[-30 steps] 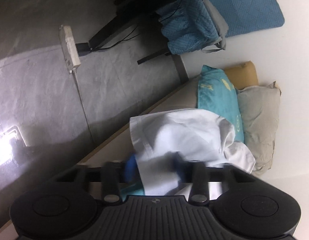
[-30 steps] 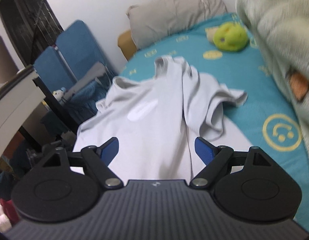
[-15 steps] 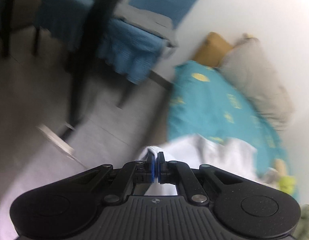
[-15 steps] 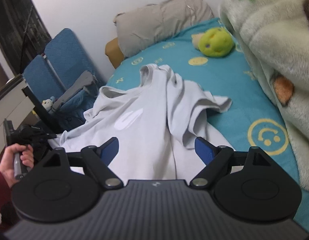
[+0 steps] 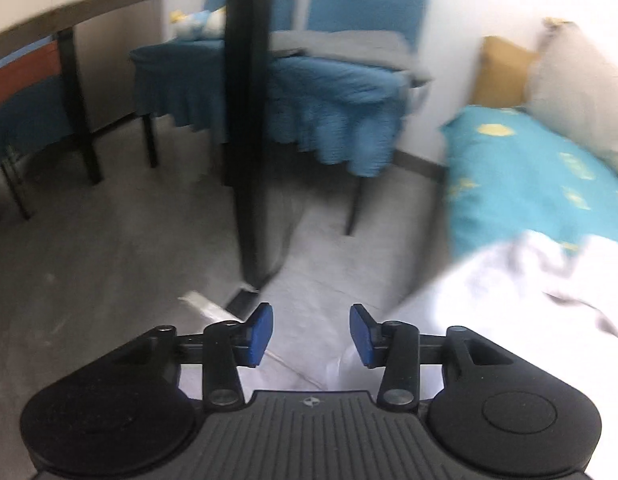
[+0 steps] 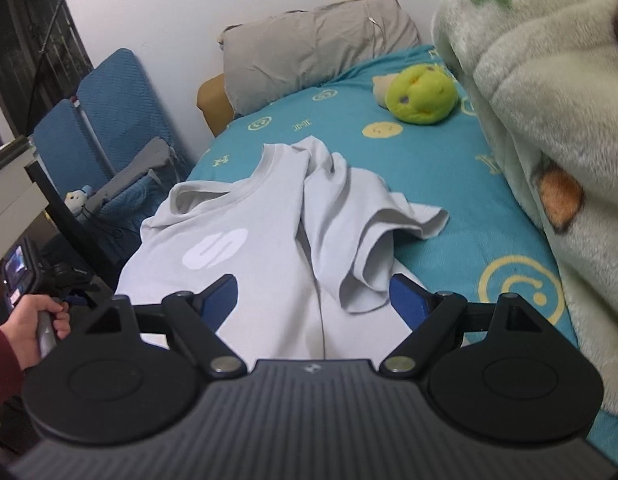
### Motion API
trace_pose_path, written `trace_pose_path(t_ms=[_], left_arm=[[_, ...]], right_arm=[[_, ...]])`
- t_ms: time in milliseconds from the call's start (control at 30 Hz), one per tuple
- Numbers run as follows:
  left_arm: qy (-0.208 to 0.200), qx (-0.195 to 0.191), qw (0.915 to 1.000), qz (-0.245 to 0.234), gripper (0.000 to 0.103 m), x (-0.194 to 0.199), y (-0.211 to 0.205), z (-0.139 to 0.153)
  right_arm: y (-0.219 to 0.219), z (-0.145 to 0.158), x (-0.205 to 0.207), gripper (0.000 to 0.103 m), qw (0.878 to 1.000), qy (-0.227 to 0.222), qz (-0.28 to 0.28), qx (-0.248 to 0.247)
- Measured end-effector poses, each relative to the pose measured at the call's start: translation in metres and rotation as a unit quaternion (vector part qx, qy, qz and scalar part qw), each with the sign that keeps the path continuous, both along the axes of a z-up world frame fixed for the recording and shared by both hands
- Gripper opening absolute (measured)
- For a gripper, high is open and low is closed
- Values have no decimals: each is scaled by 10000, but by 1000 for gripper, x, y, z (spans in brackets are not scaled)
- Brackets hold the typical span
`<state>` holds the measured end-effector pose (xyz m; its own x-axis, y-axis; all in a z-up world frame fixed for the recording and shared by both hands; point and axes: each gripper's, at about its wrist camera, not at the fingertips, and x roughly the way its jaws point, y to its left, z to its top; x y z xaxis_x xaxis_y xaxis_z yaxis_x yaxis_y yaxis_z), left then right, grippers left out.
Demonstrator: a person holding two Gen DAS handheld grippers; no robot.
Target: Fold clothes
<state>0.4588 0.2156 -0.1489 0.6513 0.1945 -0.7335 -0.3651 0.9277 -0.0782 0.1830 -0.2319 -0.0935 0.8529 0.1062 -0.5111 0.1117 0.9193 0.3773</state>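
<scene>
So our left gripper (image 5: 311, 334) just let go: half a second back its blue pads were pinched on the white T-shirt's (image 6: 269, 248) edge, now they're spread apart with nothing between them, and the cloth has dropped just below and to the right of them. Our right gripper (image 6: 313, 300) is wide too, hovering low over the shirt's lower half, same as before. The shirt is lying on the teal bedsheet (image 6: 449, 184), pulled out toward the bed's edge but not flat, with the one sleeve (image 6: 373, 240) bunched over the middle. We'd guess that sleeve needs spreading next before any real fold. Farther back sit the green plush toy (image 6: 421, 94) and the grey pillow (image 6: 317, 48).
</scene>
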Motion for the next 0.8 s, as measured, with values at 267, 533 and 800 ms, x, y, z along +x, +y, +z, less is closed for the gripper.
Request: trace_pose_path(t_ms=[267, 533, 800], left_arm=[[-748, -212, 9885, -1294, 82, -142, -76, 83], [-1147, -220, 9733, -1975, 92, -254, -150, 133], [-1495, -371, 9635, -2188, 101, -323, -176, 137]], right_arm=[[1, 16, -10, 84, 9993, -255, 72, -277], [-3, 43, -41, 84, 9973, -647, 136, -306], [-31, 43, -62, 84, 9976, -422, -176, 525]])
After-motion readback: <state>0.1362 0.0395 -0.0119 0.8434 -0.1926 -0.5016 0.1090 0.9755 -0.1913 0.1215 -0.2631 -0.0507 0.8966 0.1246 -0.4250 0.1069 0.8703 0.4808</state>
